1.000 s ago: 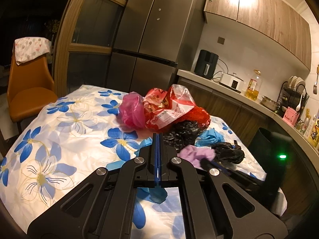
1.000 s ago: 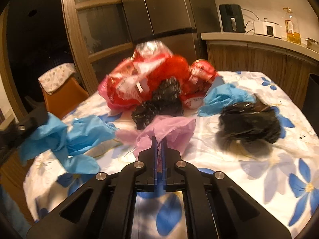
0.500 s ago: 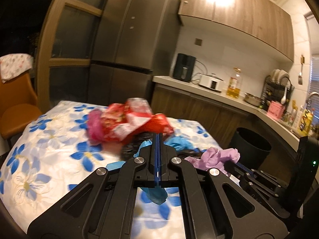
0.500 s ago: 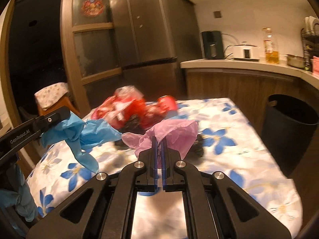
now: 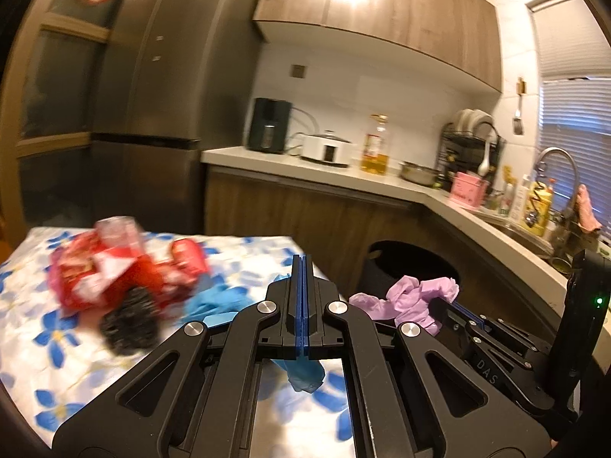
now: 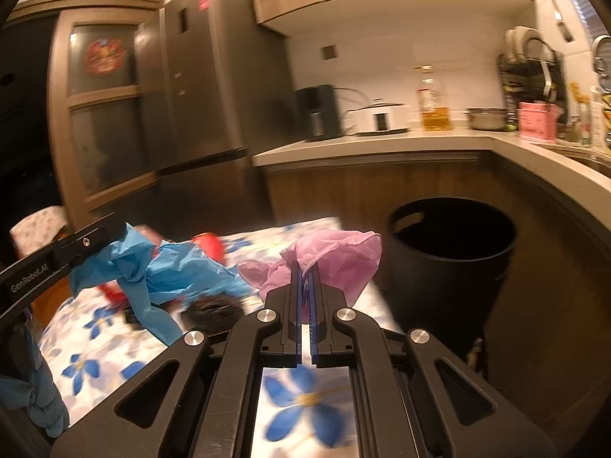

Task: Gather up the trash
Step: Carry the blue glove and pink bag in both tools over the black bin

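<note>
Both claws clamped on bags

My right claw (image 6: 304, 267) pinches the pink bag (image 6: 336, 255); only its view shows my left claw (image 6: 114, 229) gripping the blue bag (image 6: 179, 271). The red heap (image 5: 122, 267) is blurred.

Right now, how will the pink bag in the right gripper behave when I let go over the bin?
The pink bag looks thin and crumpled, so probably floppy and very light. Pinched in the right gripper, it may cling to the pads or drift rather than drop straight into the black bin.
</note>
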`<move>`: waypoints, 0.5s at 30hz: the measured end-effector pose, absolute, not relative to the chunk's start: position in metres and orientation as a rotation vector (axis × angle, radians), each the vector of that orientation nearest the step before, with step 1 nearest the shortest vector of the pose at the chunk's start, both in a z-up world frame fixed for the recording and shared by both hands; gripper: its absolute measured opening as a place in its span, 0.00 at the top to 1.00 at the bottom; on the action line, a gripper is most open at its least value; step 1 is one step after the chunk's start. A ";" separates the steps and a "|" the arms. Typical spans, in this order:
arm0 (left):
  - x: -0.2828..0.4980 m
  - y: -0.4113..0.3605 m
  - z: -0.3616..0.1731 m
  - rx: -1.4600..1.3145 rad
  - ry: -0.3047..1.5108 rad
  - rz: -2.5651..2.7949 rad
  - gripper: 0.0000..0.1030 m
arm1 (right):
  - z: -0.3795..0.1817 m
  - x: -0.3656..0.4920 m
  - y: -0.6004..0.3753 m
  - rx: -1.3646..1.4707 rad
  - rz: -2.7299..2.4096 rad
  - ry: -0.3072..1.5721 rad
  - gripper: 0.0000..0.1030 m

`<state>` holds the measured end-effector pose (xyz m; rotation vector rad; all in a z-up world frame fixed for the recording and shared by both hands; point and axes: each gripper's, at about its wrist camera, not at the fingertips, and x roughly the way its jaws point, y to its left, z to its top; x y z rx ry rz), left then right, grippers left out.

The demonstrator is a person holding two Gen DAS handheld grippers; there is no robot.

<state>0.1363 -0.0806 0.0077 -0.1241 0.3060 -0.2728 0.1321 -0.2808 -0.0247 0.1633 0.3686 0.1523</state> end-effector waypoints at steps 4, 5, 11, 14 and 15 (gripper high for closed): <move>0.156 -0.114 0.012 -0.109 0.305 -0.336 1.00 | -0.024 0.137 -0.307 0.172 0.076 0.362 0.96; 0.160 -0.120 0.013 -0.105 0.305 -0.347 1.00 | -0.024 0.138 -0.314 0.177 0.057 0.361 0.96; 0.188 -0.172 0.015 -0.077 0.296 -0.423 1.00 | -0.022 0.148 -0.351 0.197 -0.036 0.341 0.96; 0.203 -0.193 0.018 -0.076 0.289 -0.455 1.00 | -0.020 0.153 -0.366 0.202 -0.076 0.322 0.96; 0.209 -0.199 0.020 -0.078 0.285 -0.467 1.00 | -0.020 0.157 -0.372 0.206 -0.086 0.318 0.96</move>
